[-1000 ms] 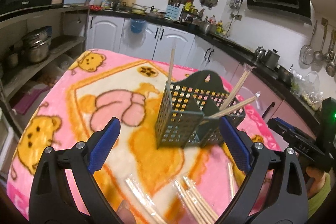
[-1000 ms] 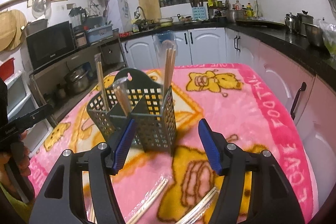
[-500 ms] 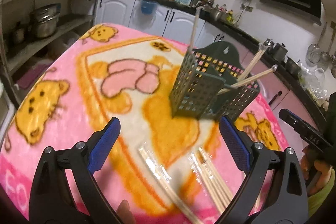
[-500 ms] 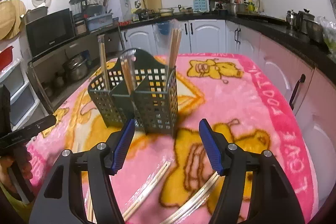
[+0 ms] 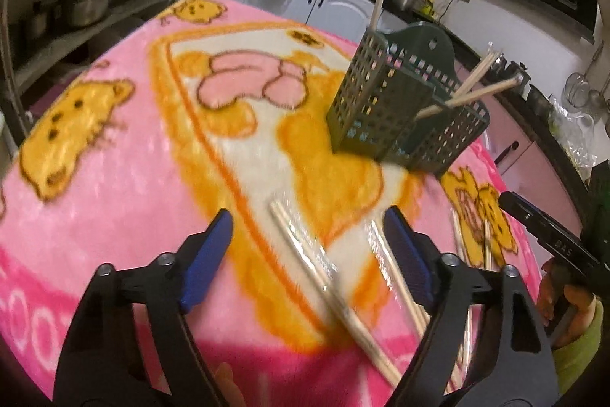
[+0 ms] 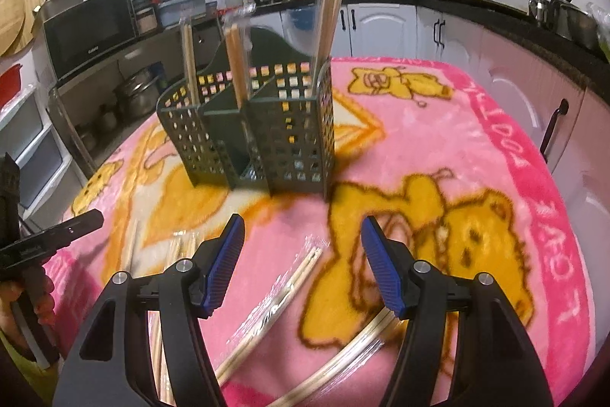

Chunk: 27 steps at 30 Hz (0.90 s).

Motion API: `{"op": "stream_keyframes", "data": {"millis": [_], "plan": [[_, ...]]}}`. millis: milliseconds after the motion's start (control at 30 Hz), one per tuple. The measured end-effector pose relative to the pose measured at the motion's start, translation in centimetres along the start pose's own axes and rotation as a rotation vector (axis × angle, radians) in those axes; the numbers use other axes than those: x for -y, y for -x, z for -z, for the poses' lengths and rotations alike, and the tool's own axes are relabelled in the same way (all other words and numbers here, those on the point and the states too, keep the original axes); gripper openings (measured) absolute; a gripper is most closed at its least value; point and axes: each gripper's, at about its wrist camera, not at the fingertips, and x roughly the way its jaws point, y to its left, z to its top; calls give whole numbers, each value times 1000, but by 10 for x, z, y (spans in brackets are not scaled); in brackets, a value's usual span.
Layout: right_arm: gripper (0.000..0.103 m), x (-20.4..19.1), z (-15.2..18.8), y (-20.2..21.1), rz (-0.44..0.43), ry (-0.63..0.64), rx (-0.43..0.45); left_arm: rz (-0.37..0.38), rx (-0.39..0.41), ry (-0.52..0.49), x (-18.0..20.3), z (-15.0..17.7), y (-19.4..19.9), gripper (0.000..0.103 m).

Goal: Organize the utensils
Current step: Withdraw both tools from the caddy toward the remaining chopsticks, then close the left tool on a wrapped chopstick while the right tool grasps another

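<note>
Right wrist view: green utensil caddy (image 6: 251, 124) holds upright wrapped chopsticks (image 6: 324, 25) in its compartments, mid-blanket (image 6: 476, 147). Right gripper (image 6: 301, 266) and left gripper (image 5: 307, 250) gape wide, empty. Loose chopsticks (image 5: 328, 277) blur.

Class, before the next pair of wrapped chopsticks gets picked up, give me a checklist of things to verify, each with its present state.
1. Left hand-held gripper open and holding nothing: ok.
2. Right hand-held gripper open and holding nothing: ok.
3. Green utensil holder upright on the pink blanket: ok.
4. Wrapped chopsticks lying between the left fingers' line, within the opening: ok.
5. Another wrapped pair lying ahead of the right gripper: ok.
6. Room left in the holder's compartments: cannot tell.
</note>
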Motion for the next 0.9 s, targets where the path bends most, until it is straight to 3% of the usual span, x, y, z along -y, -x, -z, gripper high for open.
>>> {"op": "stream_keyframes", "data": {"millis": [300,700,900], "plan": [[61,-6,14,-12,-17,-1,-50,60,-101,69,-12,13,-20,43],[55,4,15,-45,-19,-39,-169,53,-150,85,-8,-9,-52,43],[44,11,12,-67,-30,-93,-224,12,-151,64,-6,-23,-67,38]]}}
